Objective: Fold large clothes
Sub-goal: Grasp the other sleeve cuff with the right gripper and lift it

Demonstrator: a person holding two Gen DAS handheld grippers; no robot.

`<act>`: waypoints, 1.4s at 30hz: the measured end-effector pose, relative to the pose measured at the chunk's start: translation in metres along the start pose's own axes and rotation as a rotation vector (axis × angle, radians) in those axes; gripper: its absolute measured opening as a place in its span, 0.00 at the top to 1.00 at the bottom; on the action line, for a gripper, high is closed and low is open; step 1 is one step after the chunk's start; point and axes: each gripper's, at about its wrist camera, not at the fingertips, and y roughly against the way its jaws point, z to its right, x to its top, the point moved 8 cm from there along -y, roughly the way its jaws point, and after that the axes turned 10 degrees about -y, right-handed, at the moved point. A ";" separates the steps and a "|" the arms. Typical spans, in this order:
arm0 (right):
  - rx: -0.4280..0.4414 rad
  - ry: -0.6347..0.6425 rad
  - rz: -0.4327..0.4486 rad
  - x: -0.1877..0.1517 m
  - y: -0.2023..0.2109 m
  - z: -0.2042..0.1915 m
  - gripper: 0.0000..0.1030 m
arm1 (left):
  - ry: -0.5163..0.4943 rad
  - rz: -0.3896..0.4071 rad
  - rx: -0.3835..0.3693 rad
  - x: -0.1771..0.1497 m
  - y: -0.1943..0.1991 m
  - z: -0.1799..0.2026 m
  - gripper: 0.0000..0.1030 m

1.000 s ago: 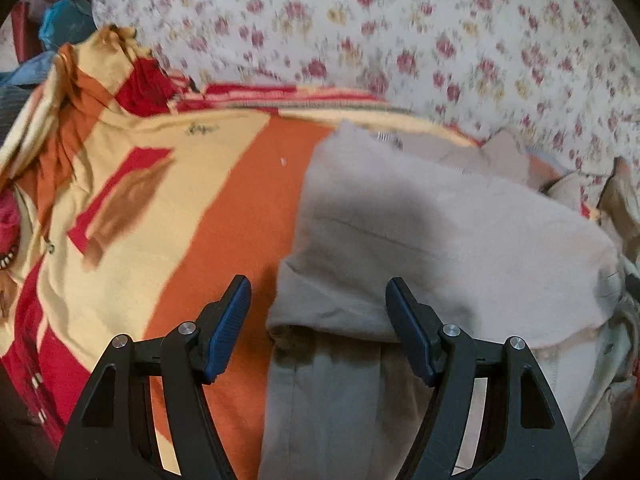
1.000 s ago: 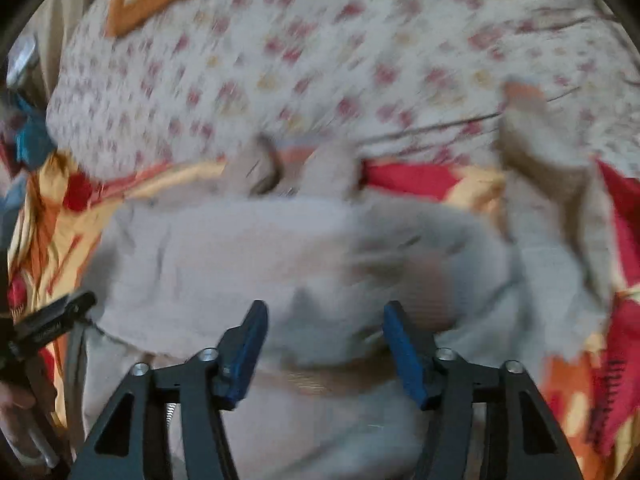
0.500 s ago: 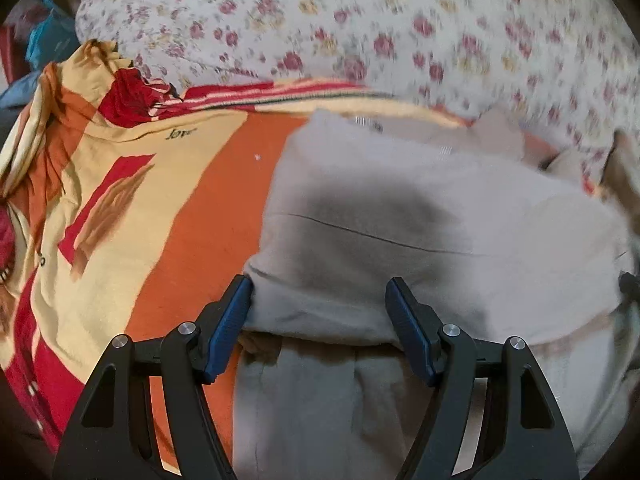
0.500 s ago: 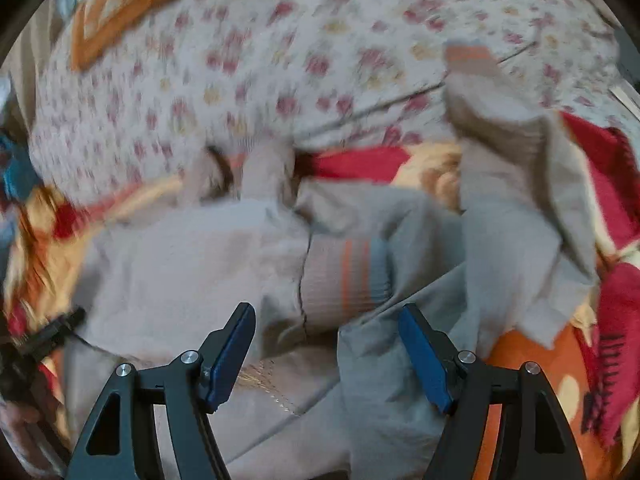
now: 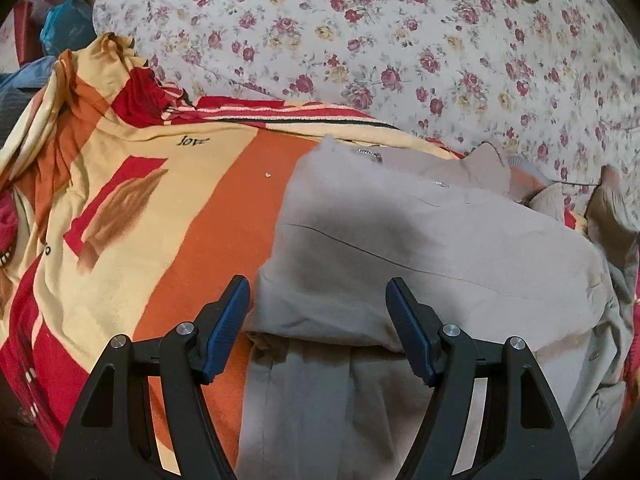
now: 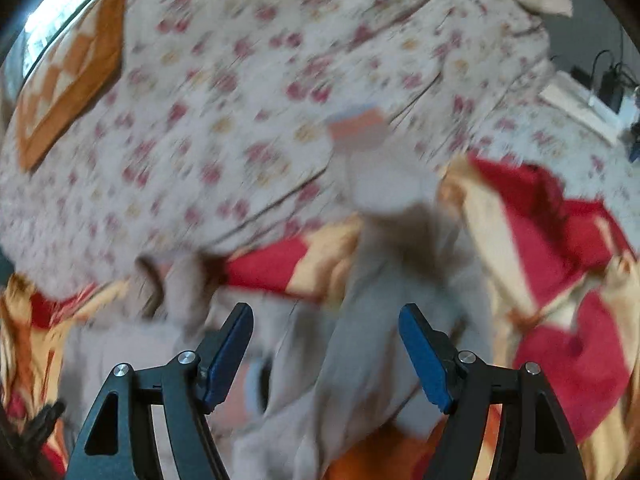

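A large beige-grey garment (image 5: 420,248) lies partly folded on an orange, red and yellow blanket (image 5: 168,216). My left gripper (image 5: 318,312) is open and empty, its blue pads either side of the garment's folded lower edge. In the blurred right wrist view the same garment (image 6: 384,344) runs up into a sleeve with an orange-striped cuff (image 6: 360,128). My right gripper (image 6: 326,344) is open and empty above that sleeve.
A white floral bedspread (image 5: 400,40) covers the bed behind the blanket. An orange cushion (image 6: 68,92) lies at the far left in the right wrist view. Cables and a white strip (image 6: 592,96) sit at the far right. Blue bags (image 5: 60,28) are at the upper left.
My right gripper swung to the right along the garment, from its body to the sleeve, and opened wider. My left gripper drifted slightly over the folded edge and stayed open.
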 end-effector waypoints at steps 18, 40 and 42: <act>-0.074 0.038 -0.046 0.086 -0.125 0.010 0.72 | -0.027 -0.056 0.015 0.004 -0.028 0.001 0.31; 0.713 0.370 0.041 0.035 0.196 -0.117 0.90 | 0.046 0.079 -0.003 0.012 0.017 -0.012 0.31; 0.761 0.443 0.011 0.014 0.205 -0.148 0.90 | 0.082 0.108 -0.027 0.014 0.025 -0.019 0.31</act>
